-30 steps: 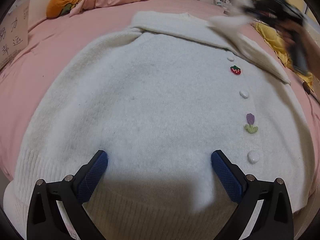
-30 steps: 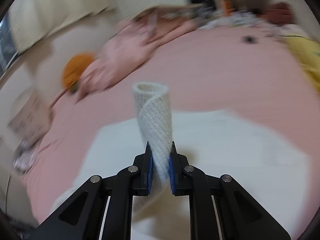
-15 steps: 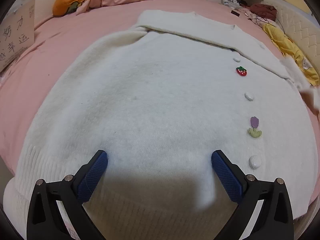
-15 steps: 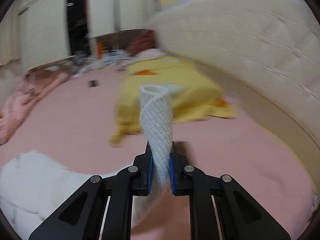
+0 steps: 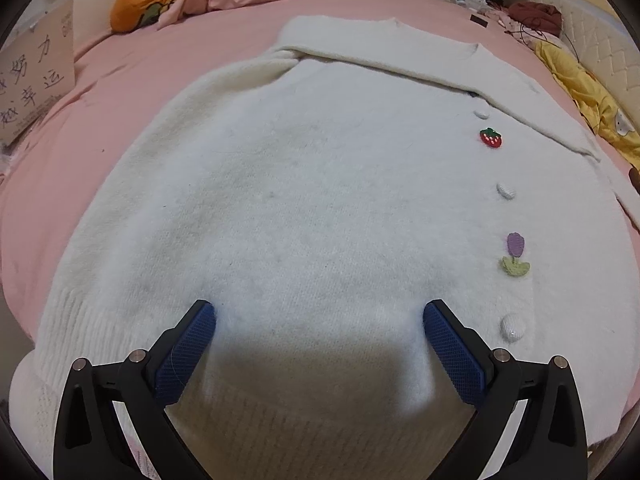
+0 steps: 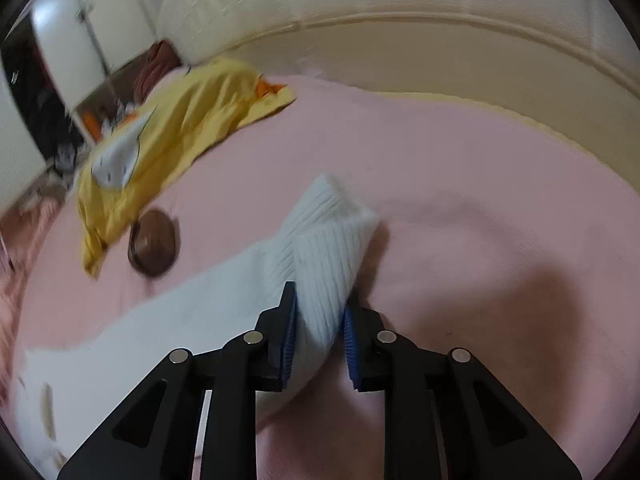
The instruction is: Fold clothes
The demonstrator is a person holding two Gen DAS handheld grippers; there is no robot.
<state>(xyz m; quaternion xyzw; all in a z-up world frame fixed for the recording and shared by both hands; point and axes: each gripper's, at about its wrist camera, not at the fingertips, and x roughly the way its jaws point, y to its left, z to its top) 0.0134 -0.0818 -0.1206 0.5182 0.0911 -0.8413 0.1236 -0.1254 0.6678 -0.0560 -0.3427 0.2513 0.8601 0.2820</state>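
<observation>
Sleeve cuff [image 6: 328,236] lowered — white cardigan [image 5: 320,200] flat, buttoned

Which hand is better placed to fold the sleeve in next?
Right. Its tool already grips the sleeve cuff out on the bed, while the left tool rests open on the sweater near the hem, holding nothing.

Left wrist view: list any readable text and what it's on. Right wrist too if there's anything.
"努力" on the top row of the handwritten cardboard sign at the left edge of the pink bed.
"幸运" on its lower row; the first character of each row is cut off by the frame edge.
Small print at the sign's top and bottom: too small to read.
White cardigan: no text, only strawberry and tulip appliqués.
Right wrist view: blurred, no text.
</observation>
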